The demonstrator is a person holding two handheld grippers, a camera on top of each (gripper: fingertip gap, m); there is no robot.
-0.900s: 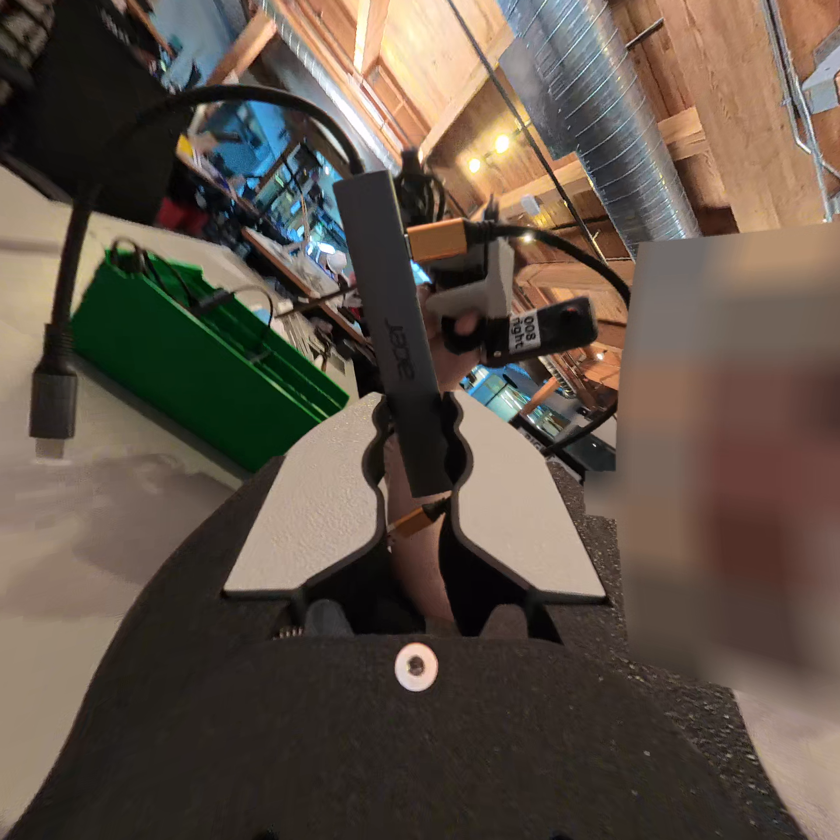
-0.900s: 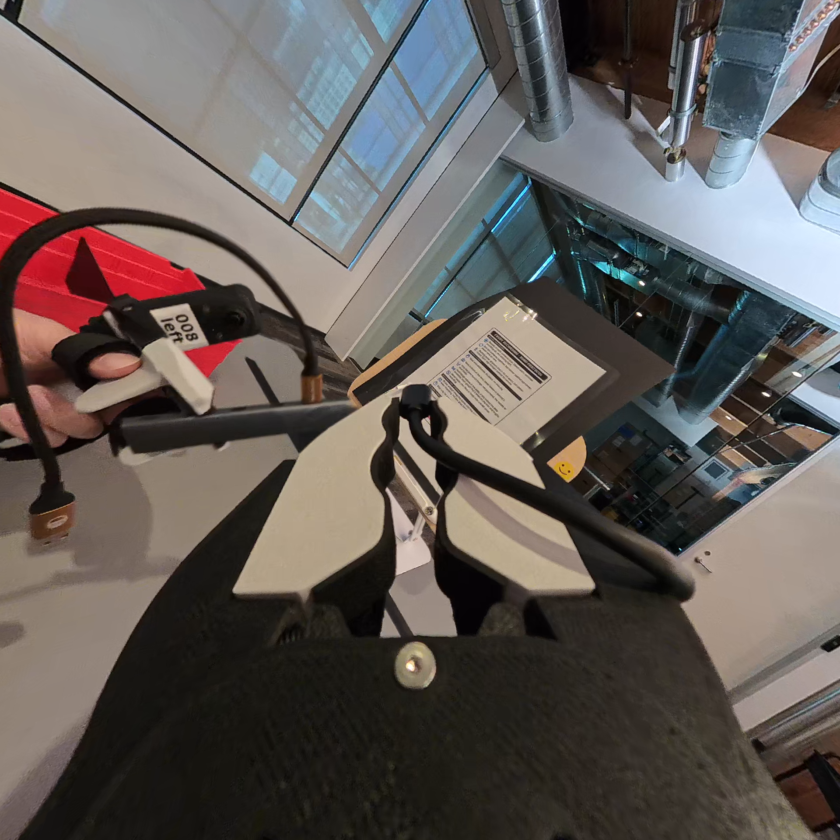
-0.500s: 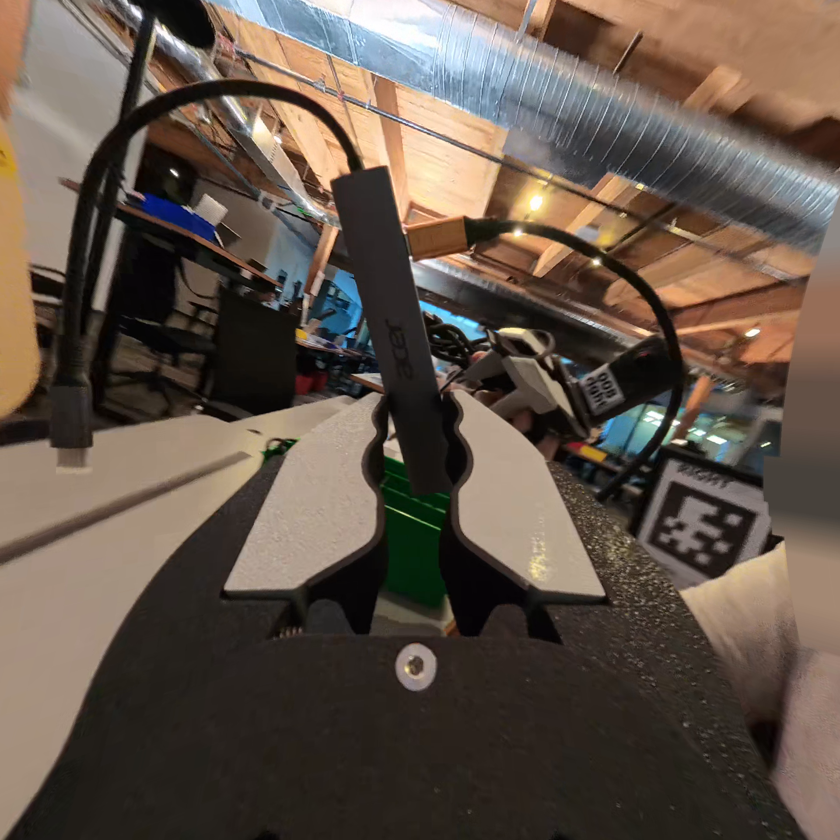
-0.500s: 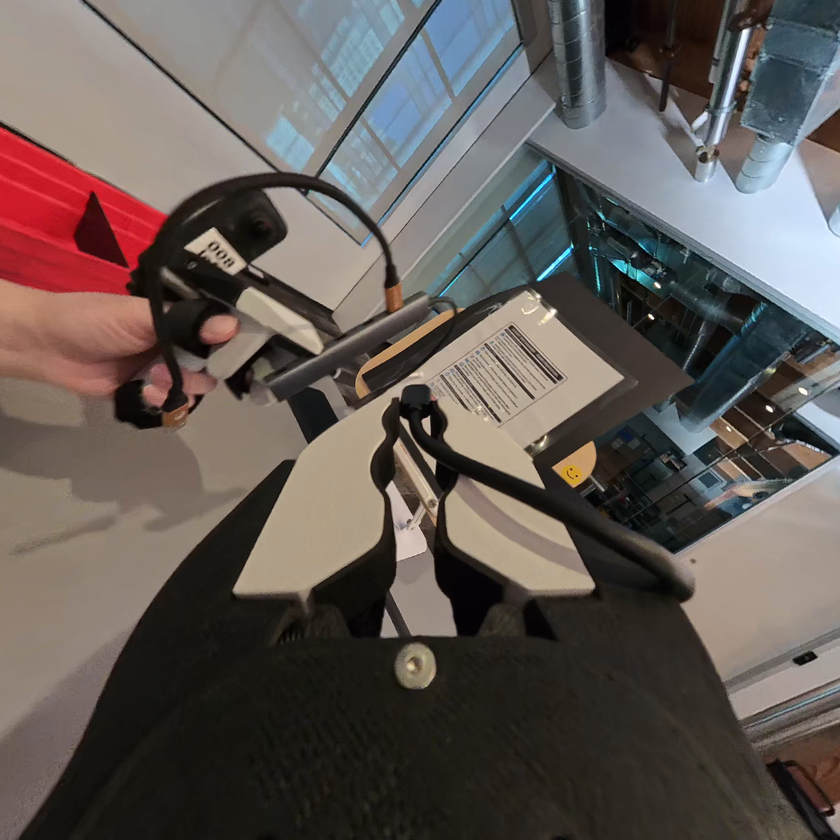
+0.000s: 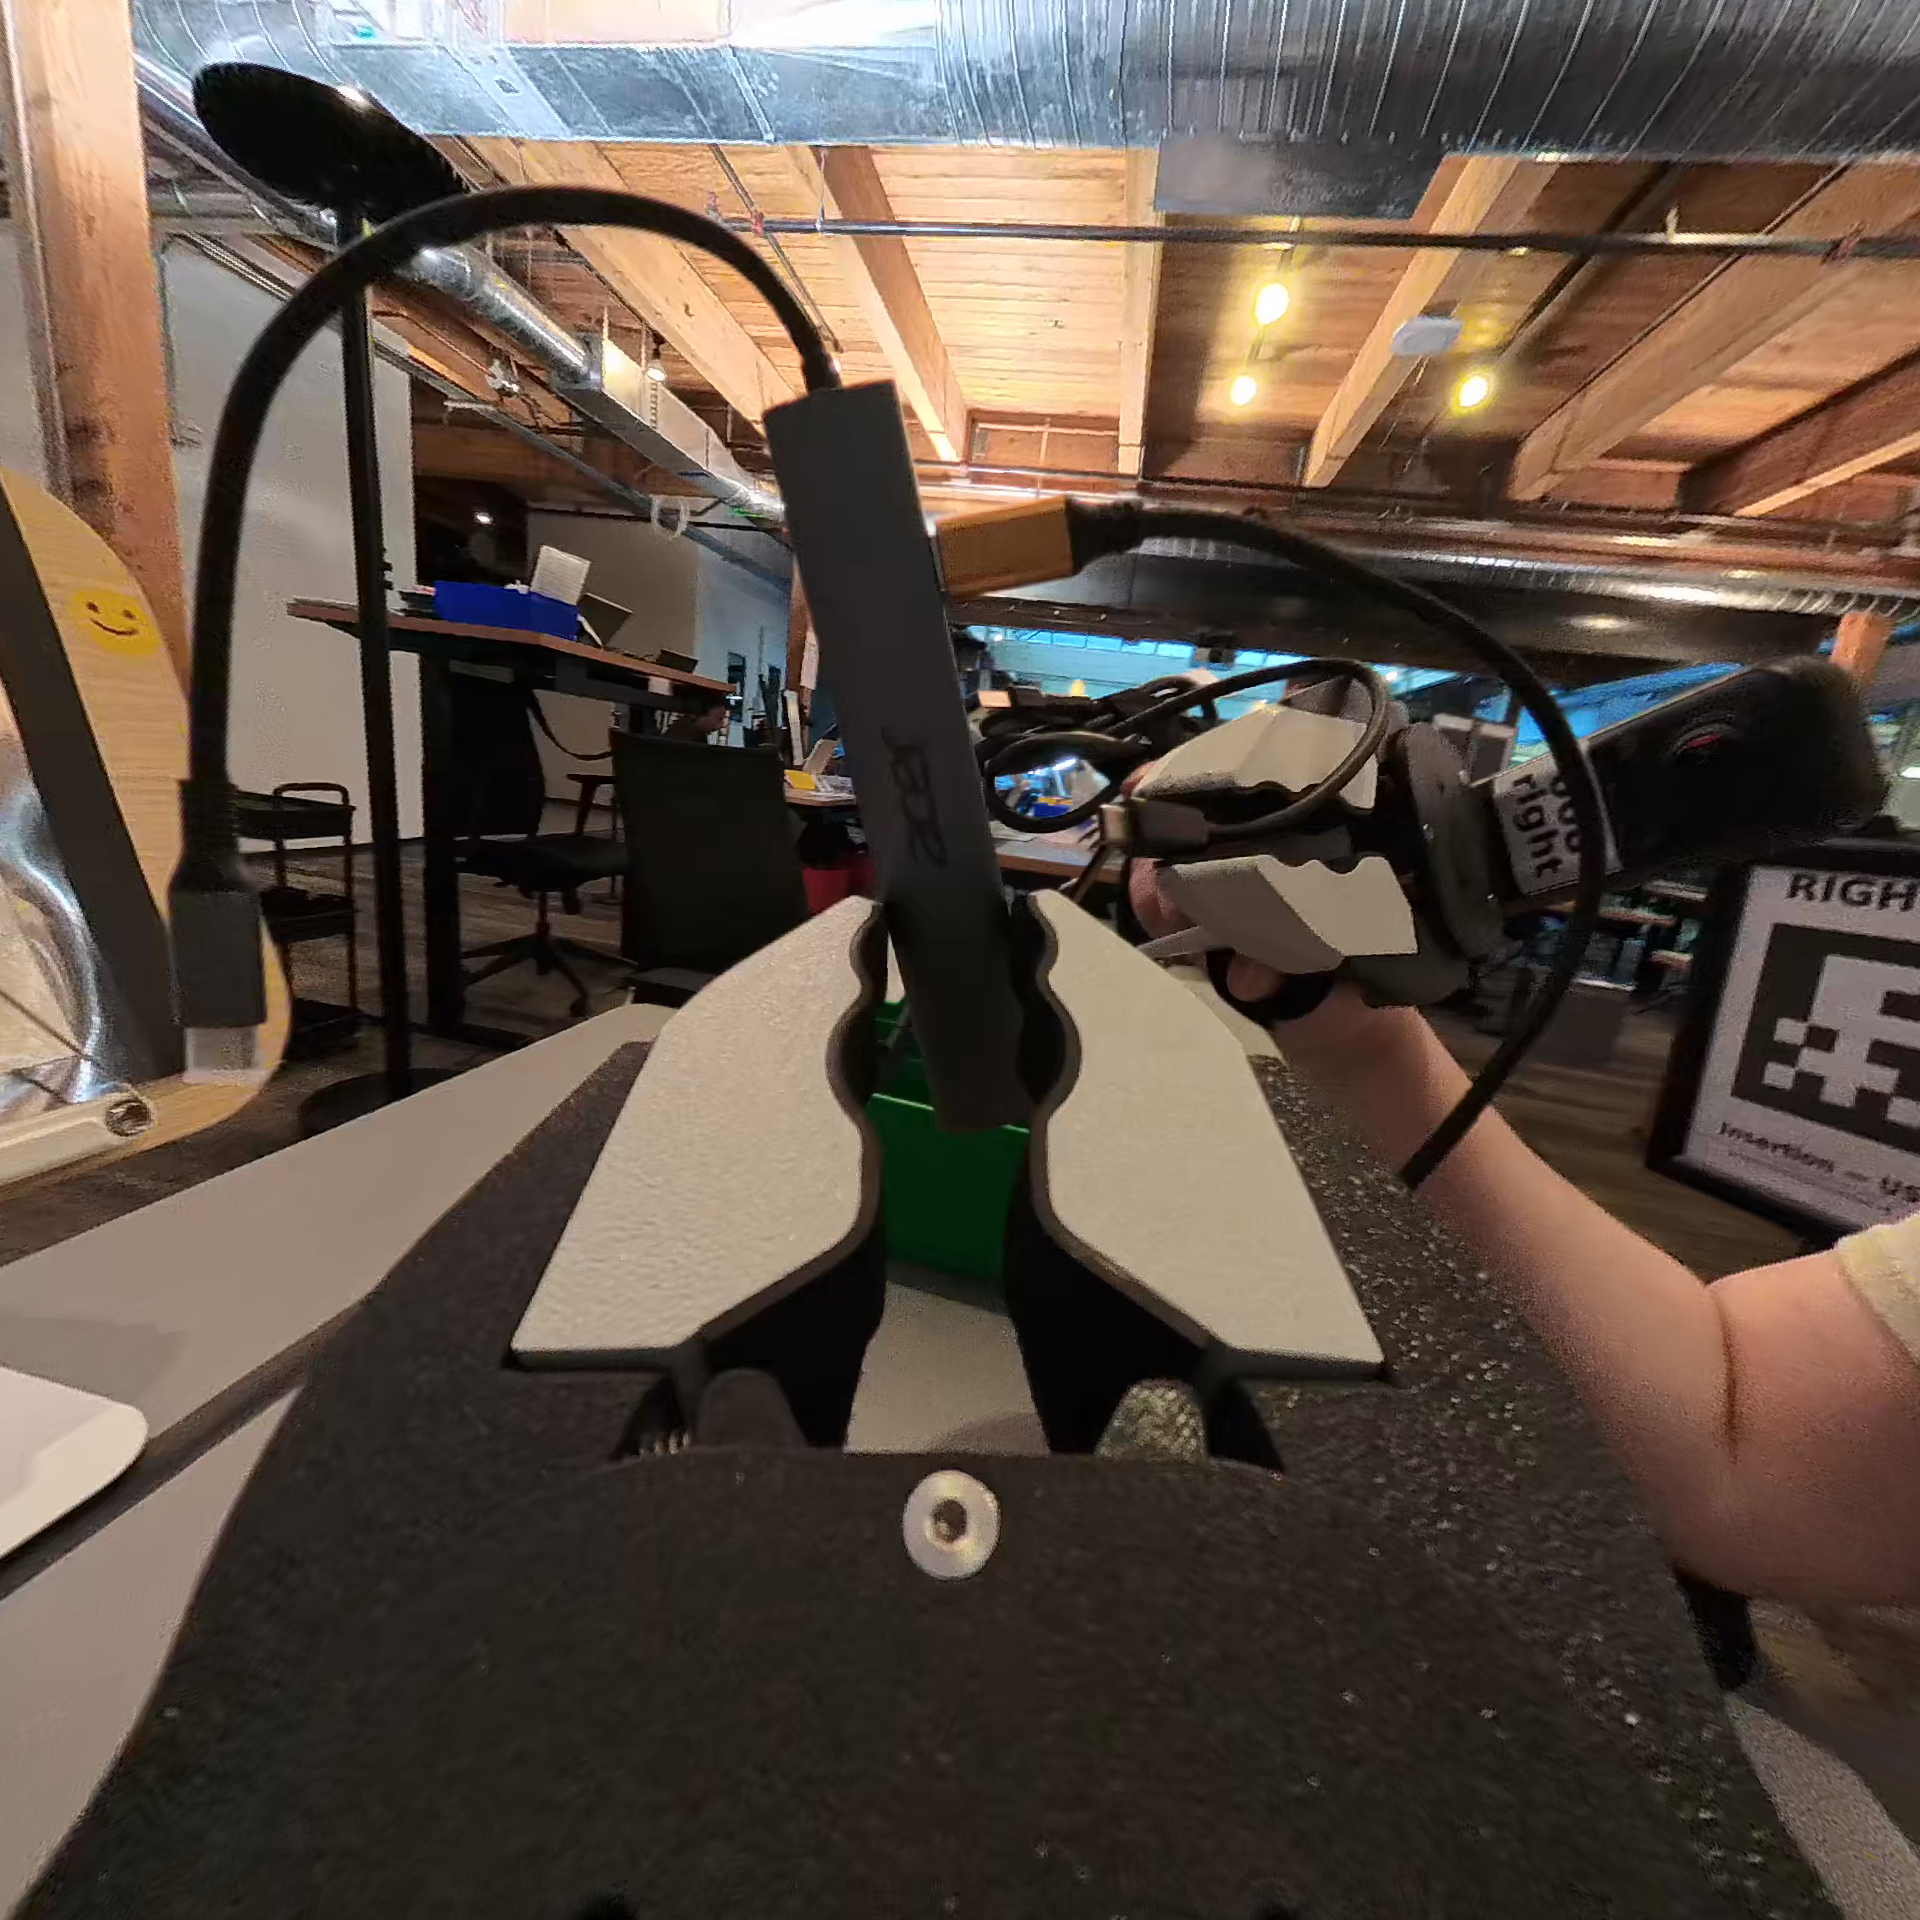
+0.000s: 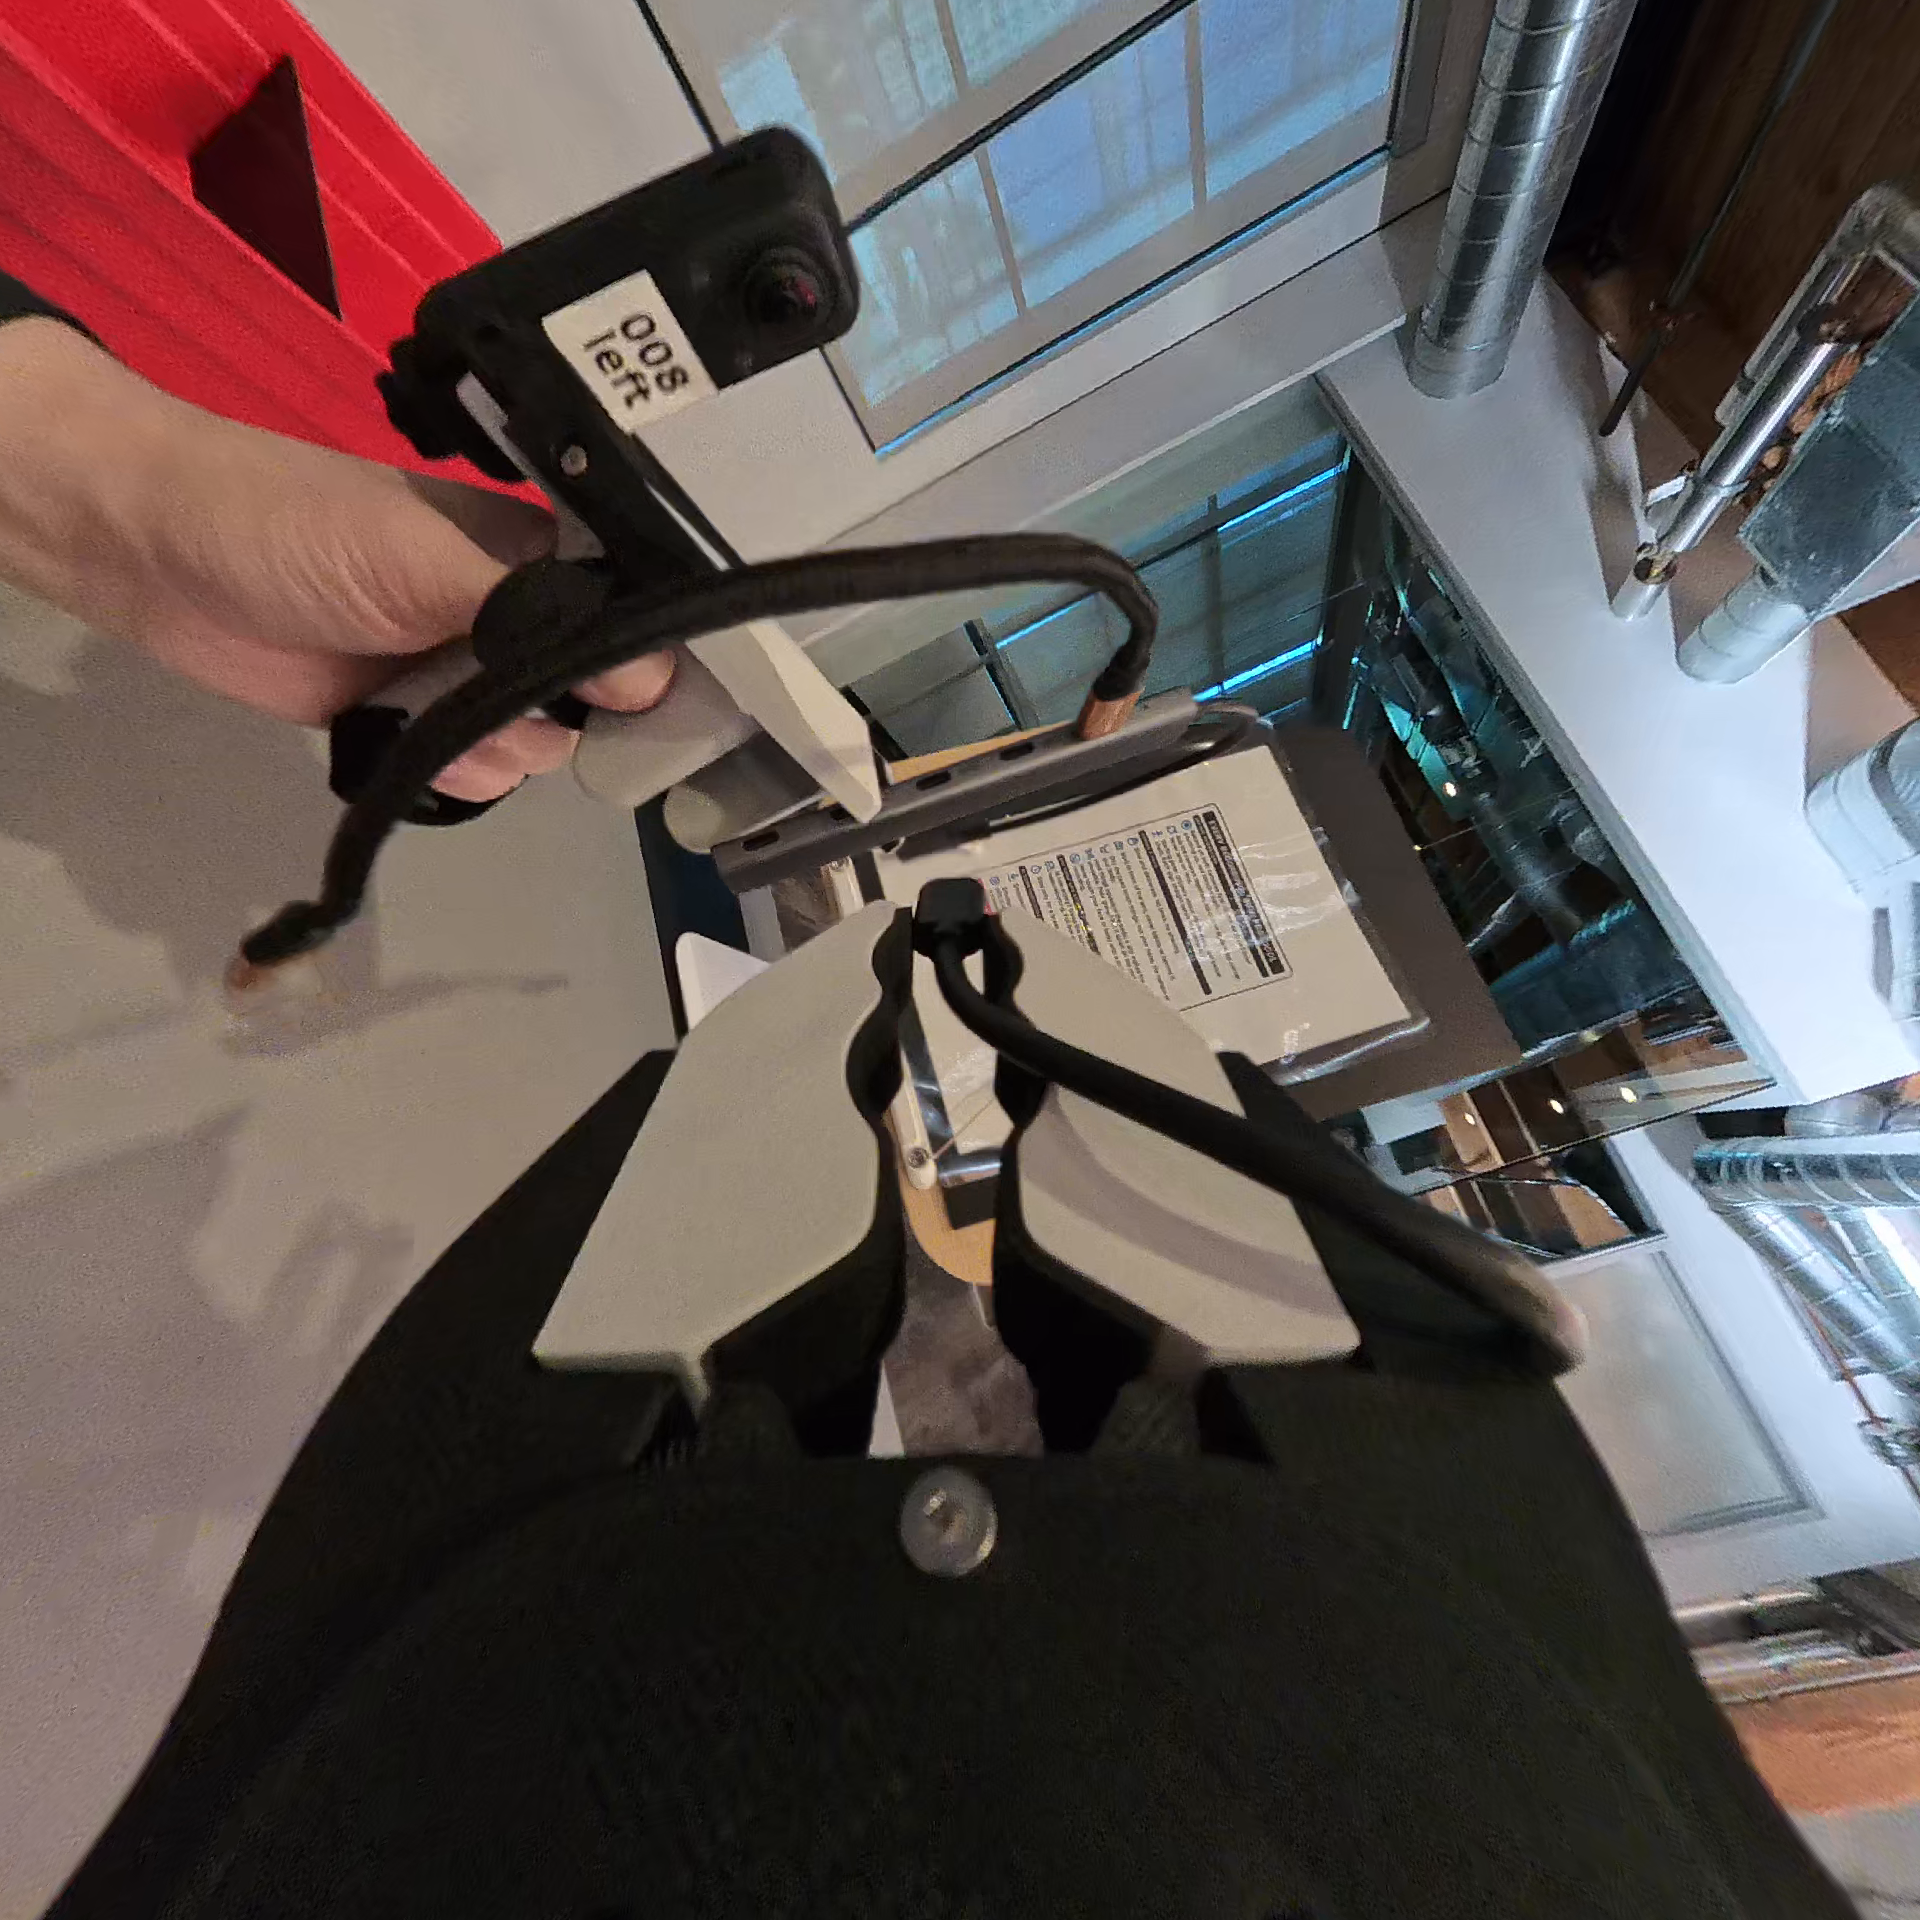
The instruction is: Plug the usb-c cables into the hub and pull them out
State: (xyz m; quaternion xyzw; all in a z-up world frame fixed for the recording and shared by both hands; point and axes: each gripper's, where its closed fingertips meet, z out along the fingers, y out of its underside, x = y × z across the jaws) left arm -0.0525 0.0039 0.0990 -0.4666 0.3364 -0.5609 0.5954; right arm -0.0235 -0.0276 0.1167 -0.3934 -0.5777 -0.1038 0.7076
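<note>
Clamping the grey hub (image 5: 914, 769) between the two pale fingers of our left gripper (image 5: 943, 997), we are holding it raised above the table (image 5: 208, 1278), its length pointing up and away from us. Its own black lead (image 5: 343, 343) is arching out of the far end and hanging down at the left, the plug dangling free. A copper-shelled cable plug (image 5: 1003, 543) is sitting in a port on the hub's right side, its black cord looping down past our forearm. We are gripping a second, black usb-c plug (image 6: 951, 902) in our right gripper (image 6: 948, 940), fingers closed on it at their tips, its cord trailing back over the right finger. In the right wrist view this plug is hovering just short of the hub's row of ports, not touching. A green bin (image 5: 940, 1195) is showing between the left fingers.
</note>
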